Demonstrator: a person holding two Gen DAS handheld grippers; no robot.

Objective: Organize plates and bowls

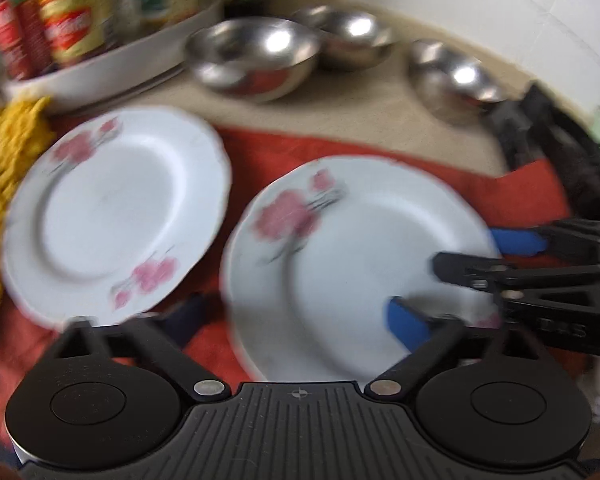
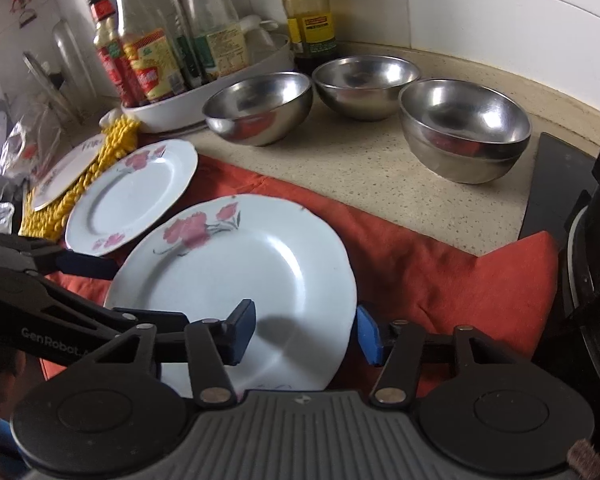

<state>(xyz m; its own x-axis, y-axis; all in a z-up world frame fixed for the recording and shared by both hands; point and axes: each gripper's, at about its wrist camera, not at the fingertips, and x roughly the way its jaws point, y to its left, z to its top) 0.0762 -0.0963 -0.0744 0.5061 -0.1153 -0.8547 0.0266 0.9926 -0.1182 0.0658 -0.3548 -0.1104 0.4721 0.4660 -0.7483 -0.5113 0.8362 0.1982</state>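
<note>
Two white plates with pink flowers lie on a red cloth. The near plate also shows in the left wrist view; the far plate lies to its left and also shows there. My right gripper is open, its fingers straddling the near plate's right rim. My left gripper is open at the near plate's left edge. Three steel bowls stand behind on the counter; the right one looks stacked.
A white dish holding sauce bottles stands at the back left. A yellow mat with a small plate lies left of the plates. A black stove is at the right. Tiled wall behind.
</note>
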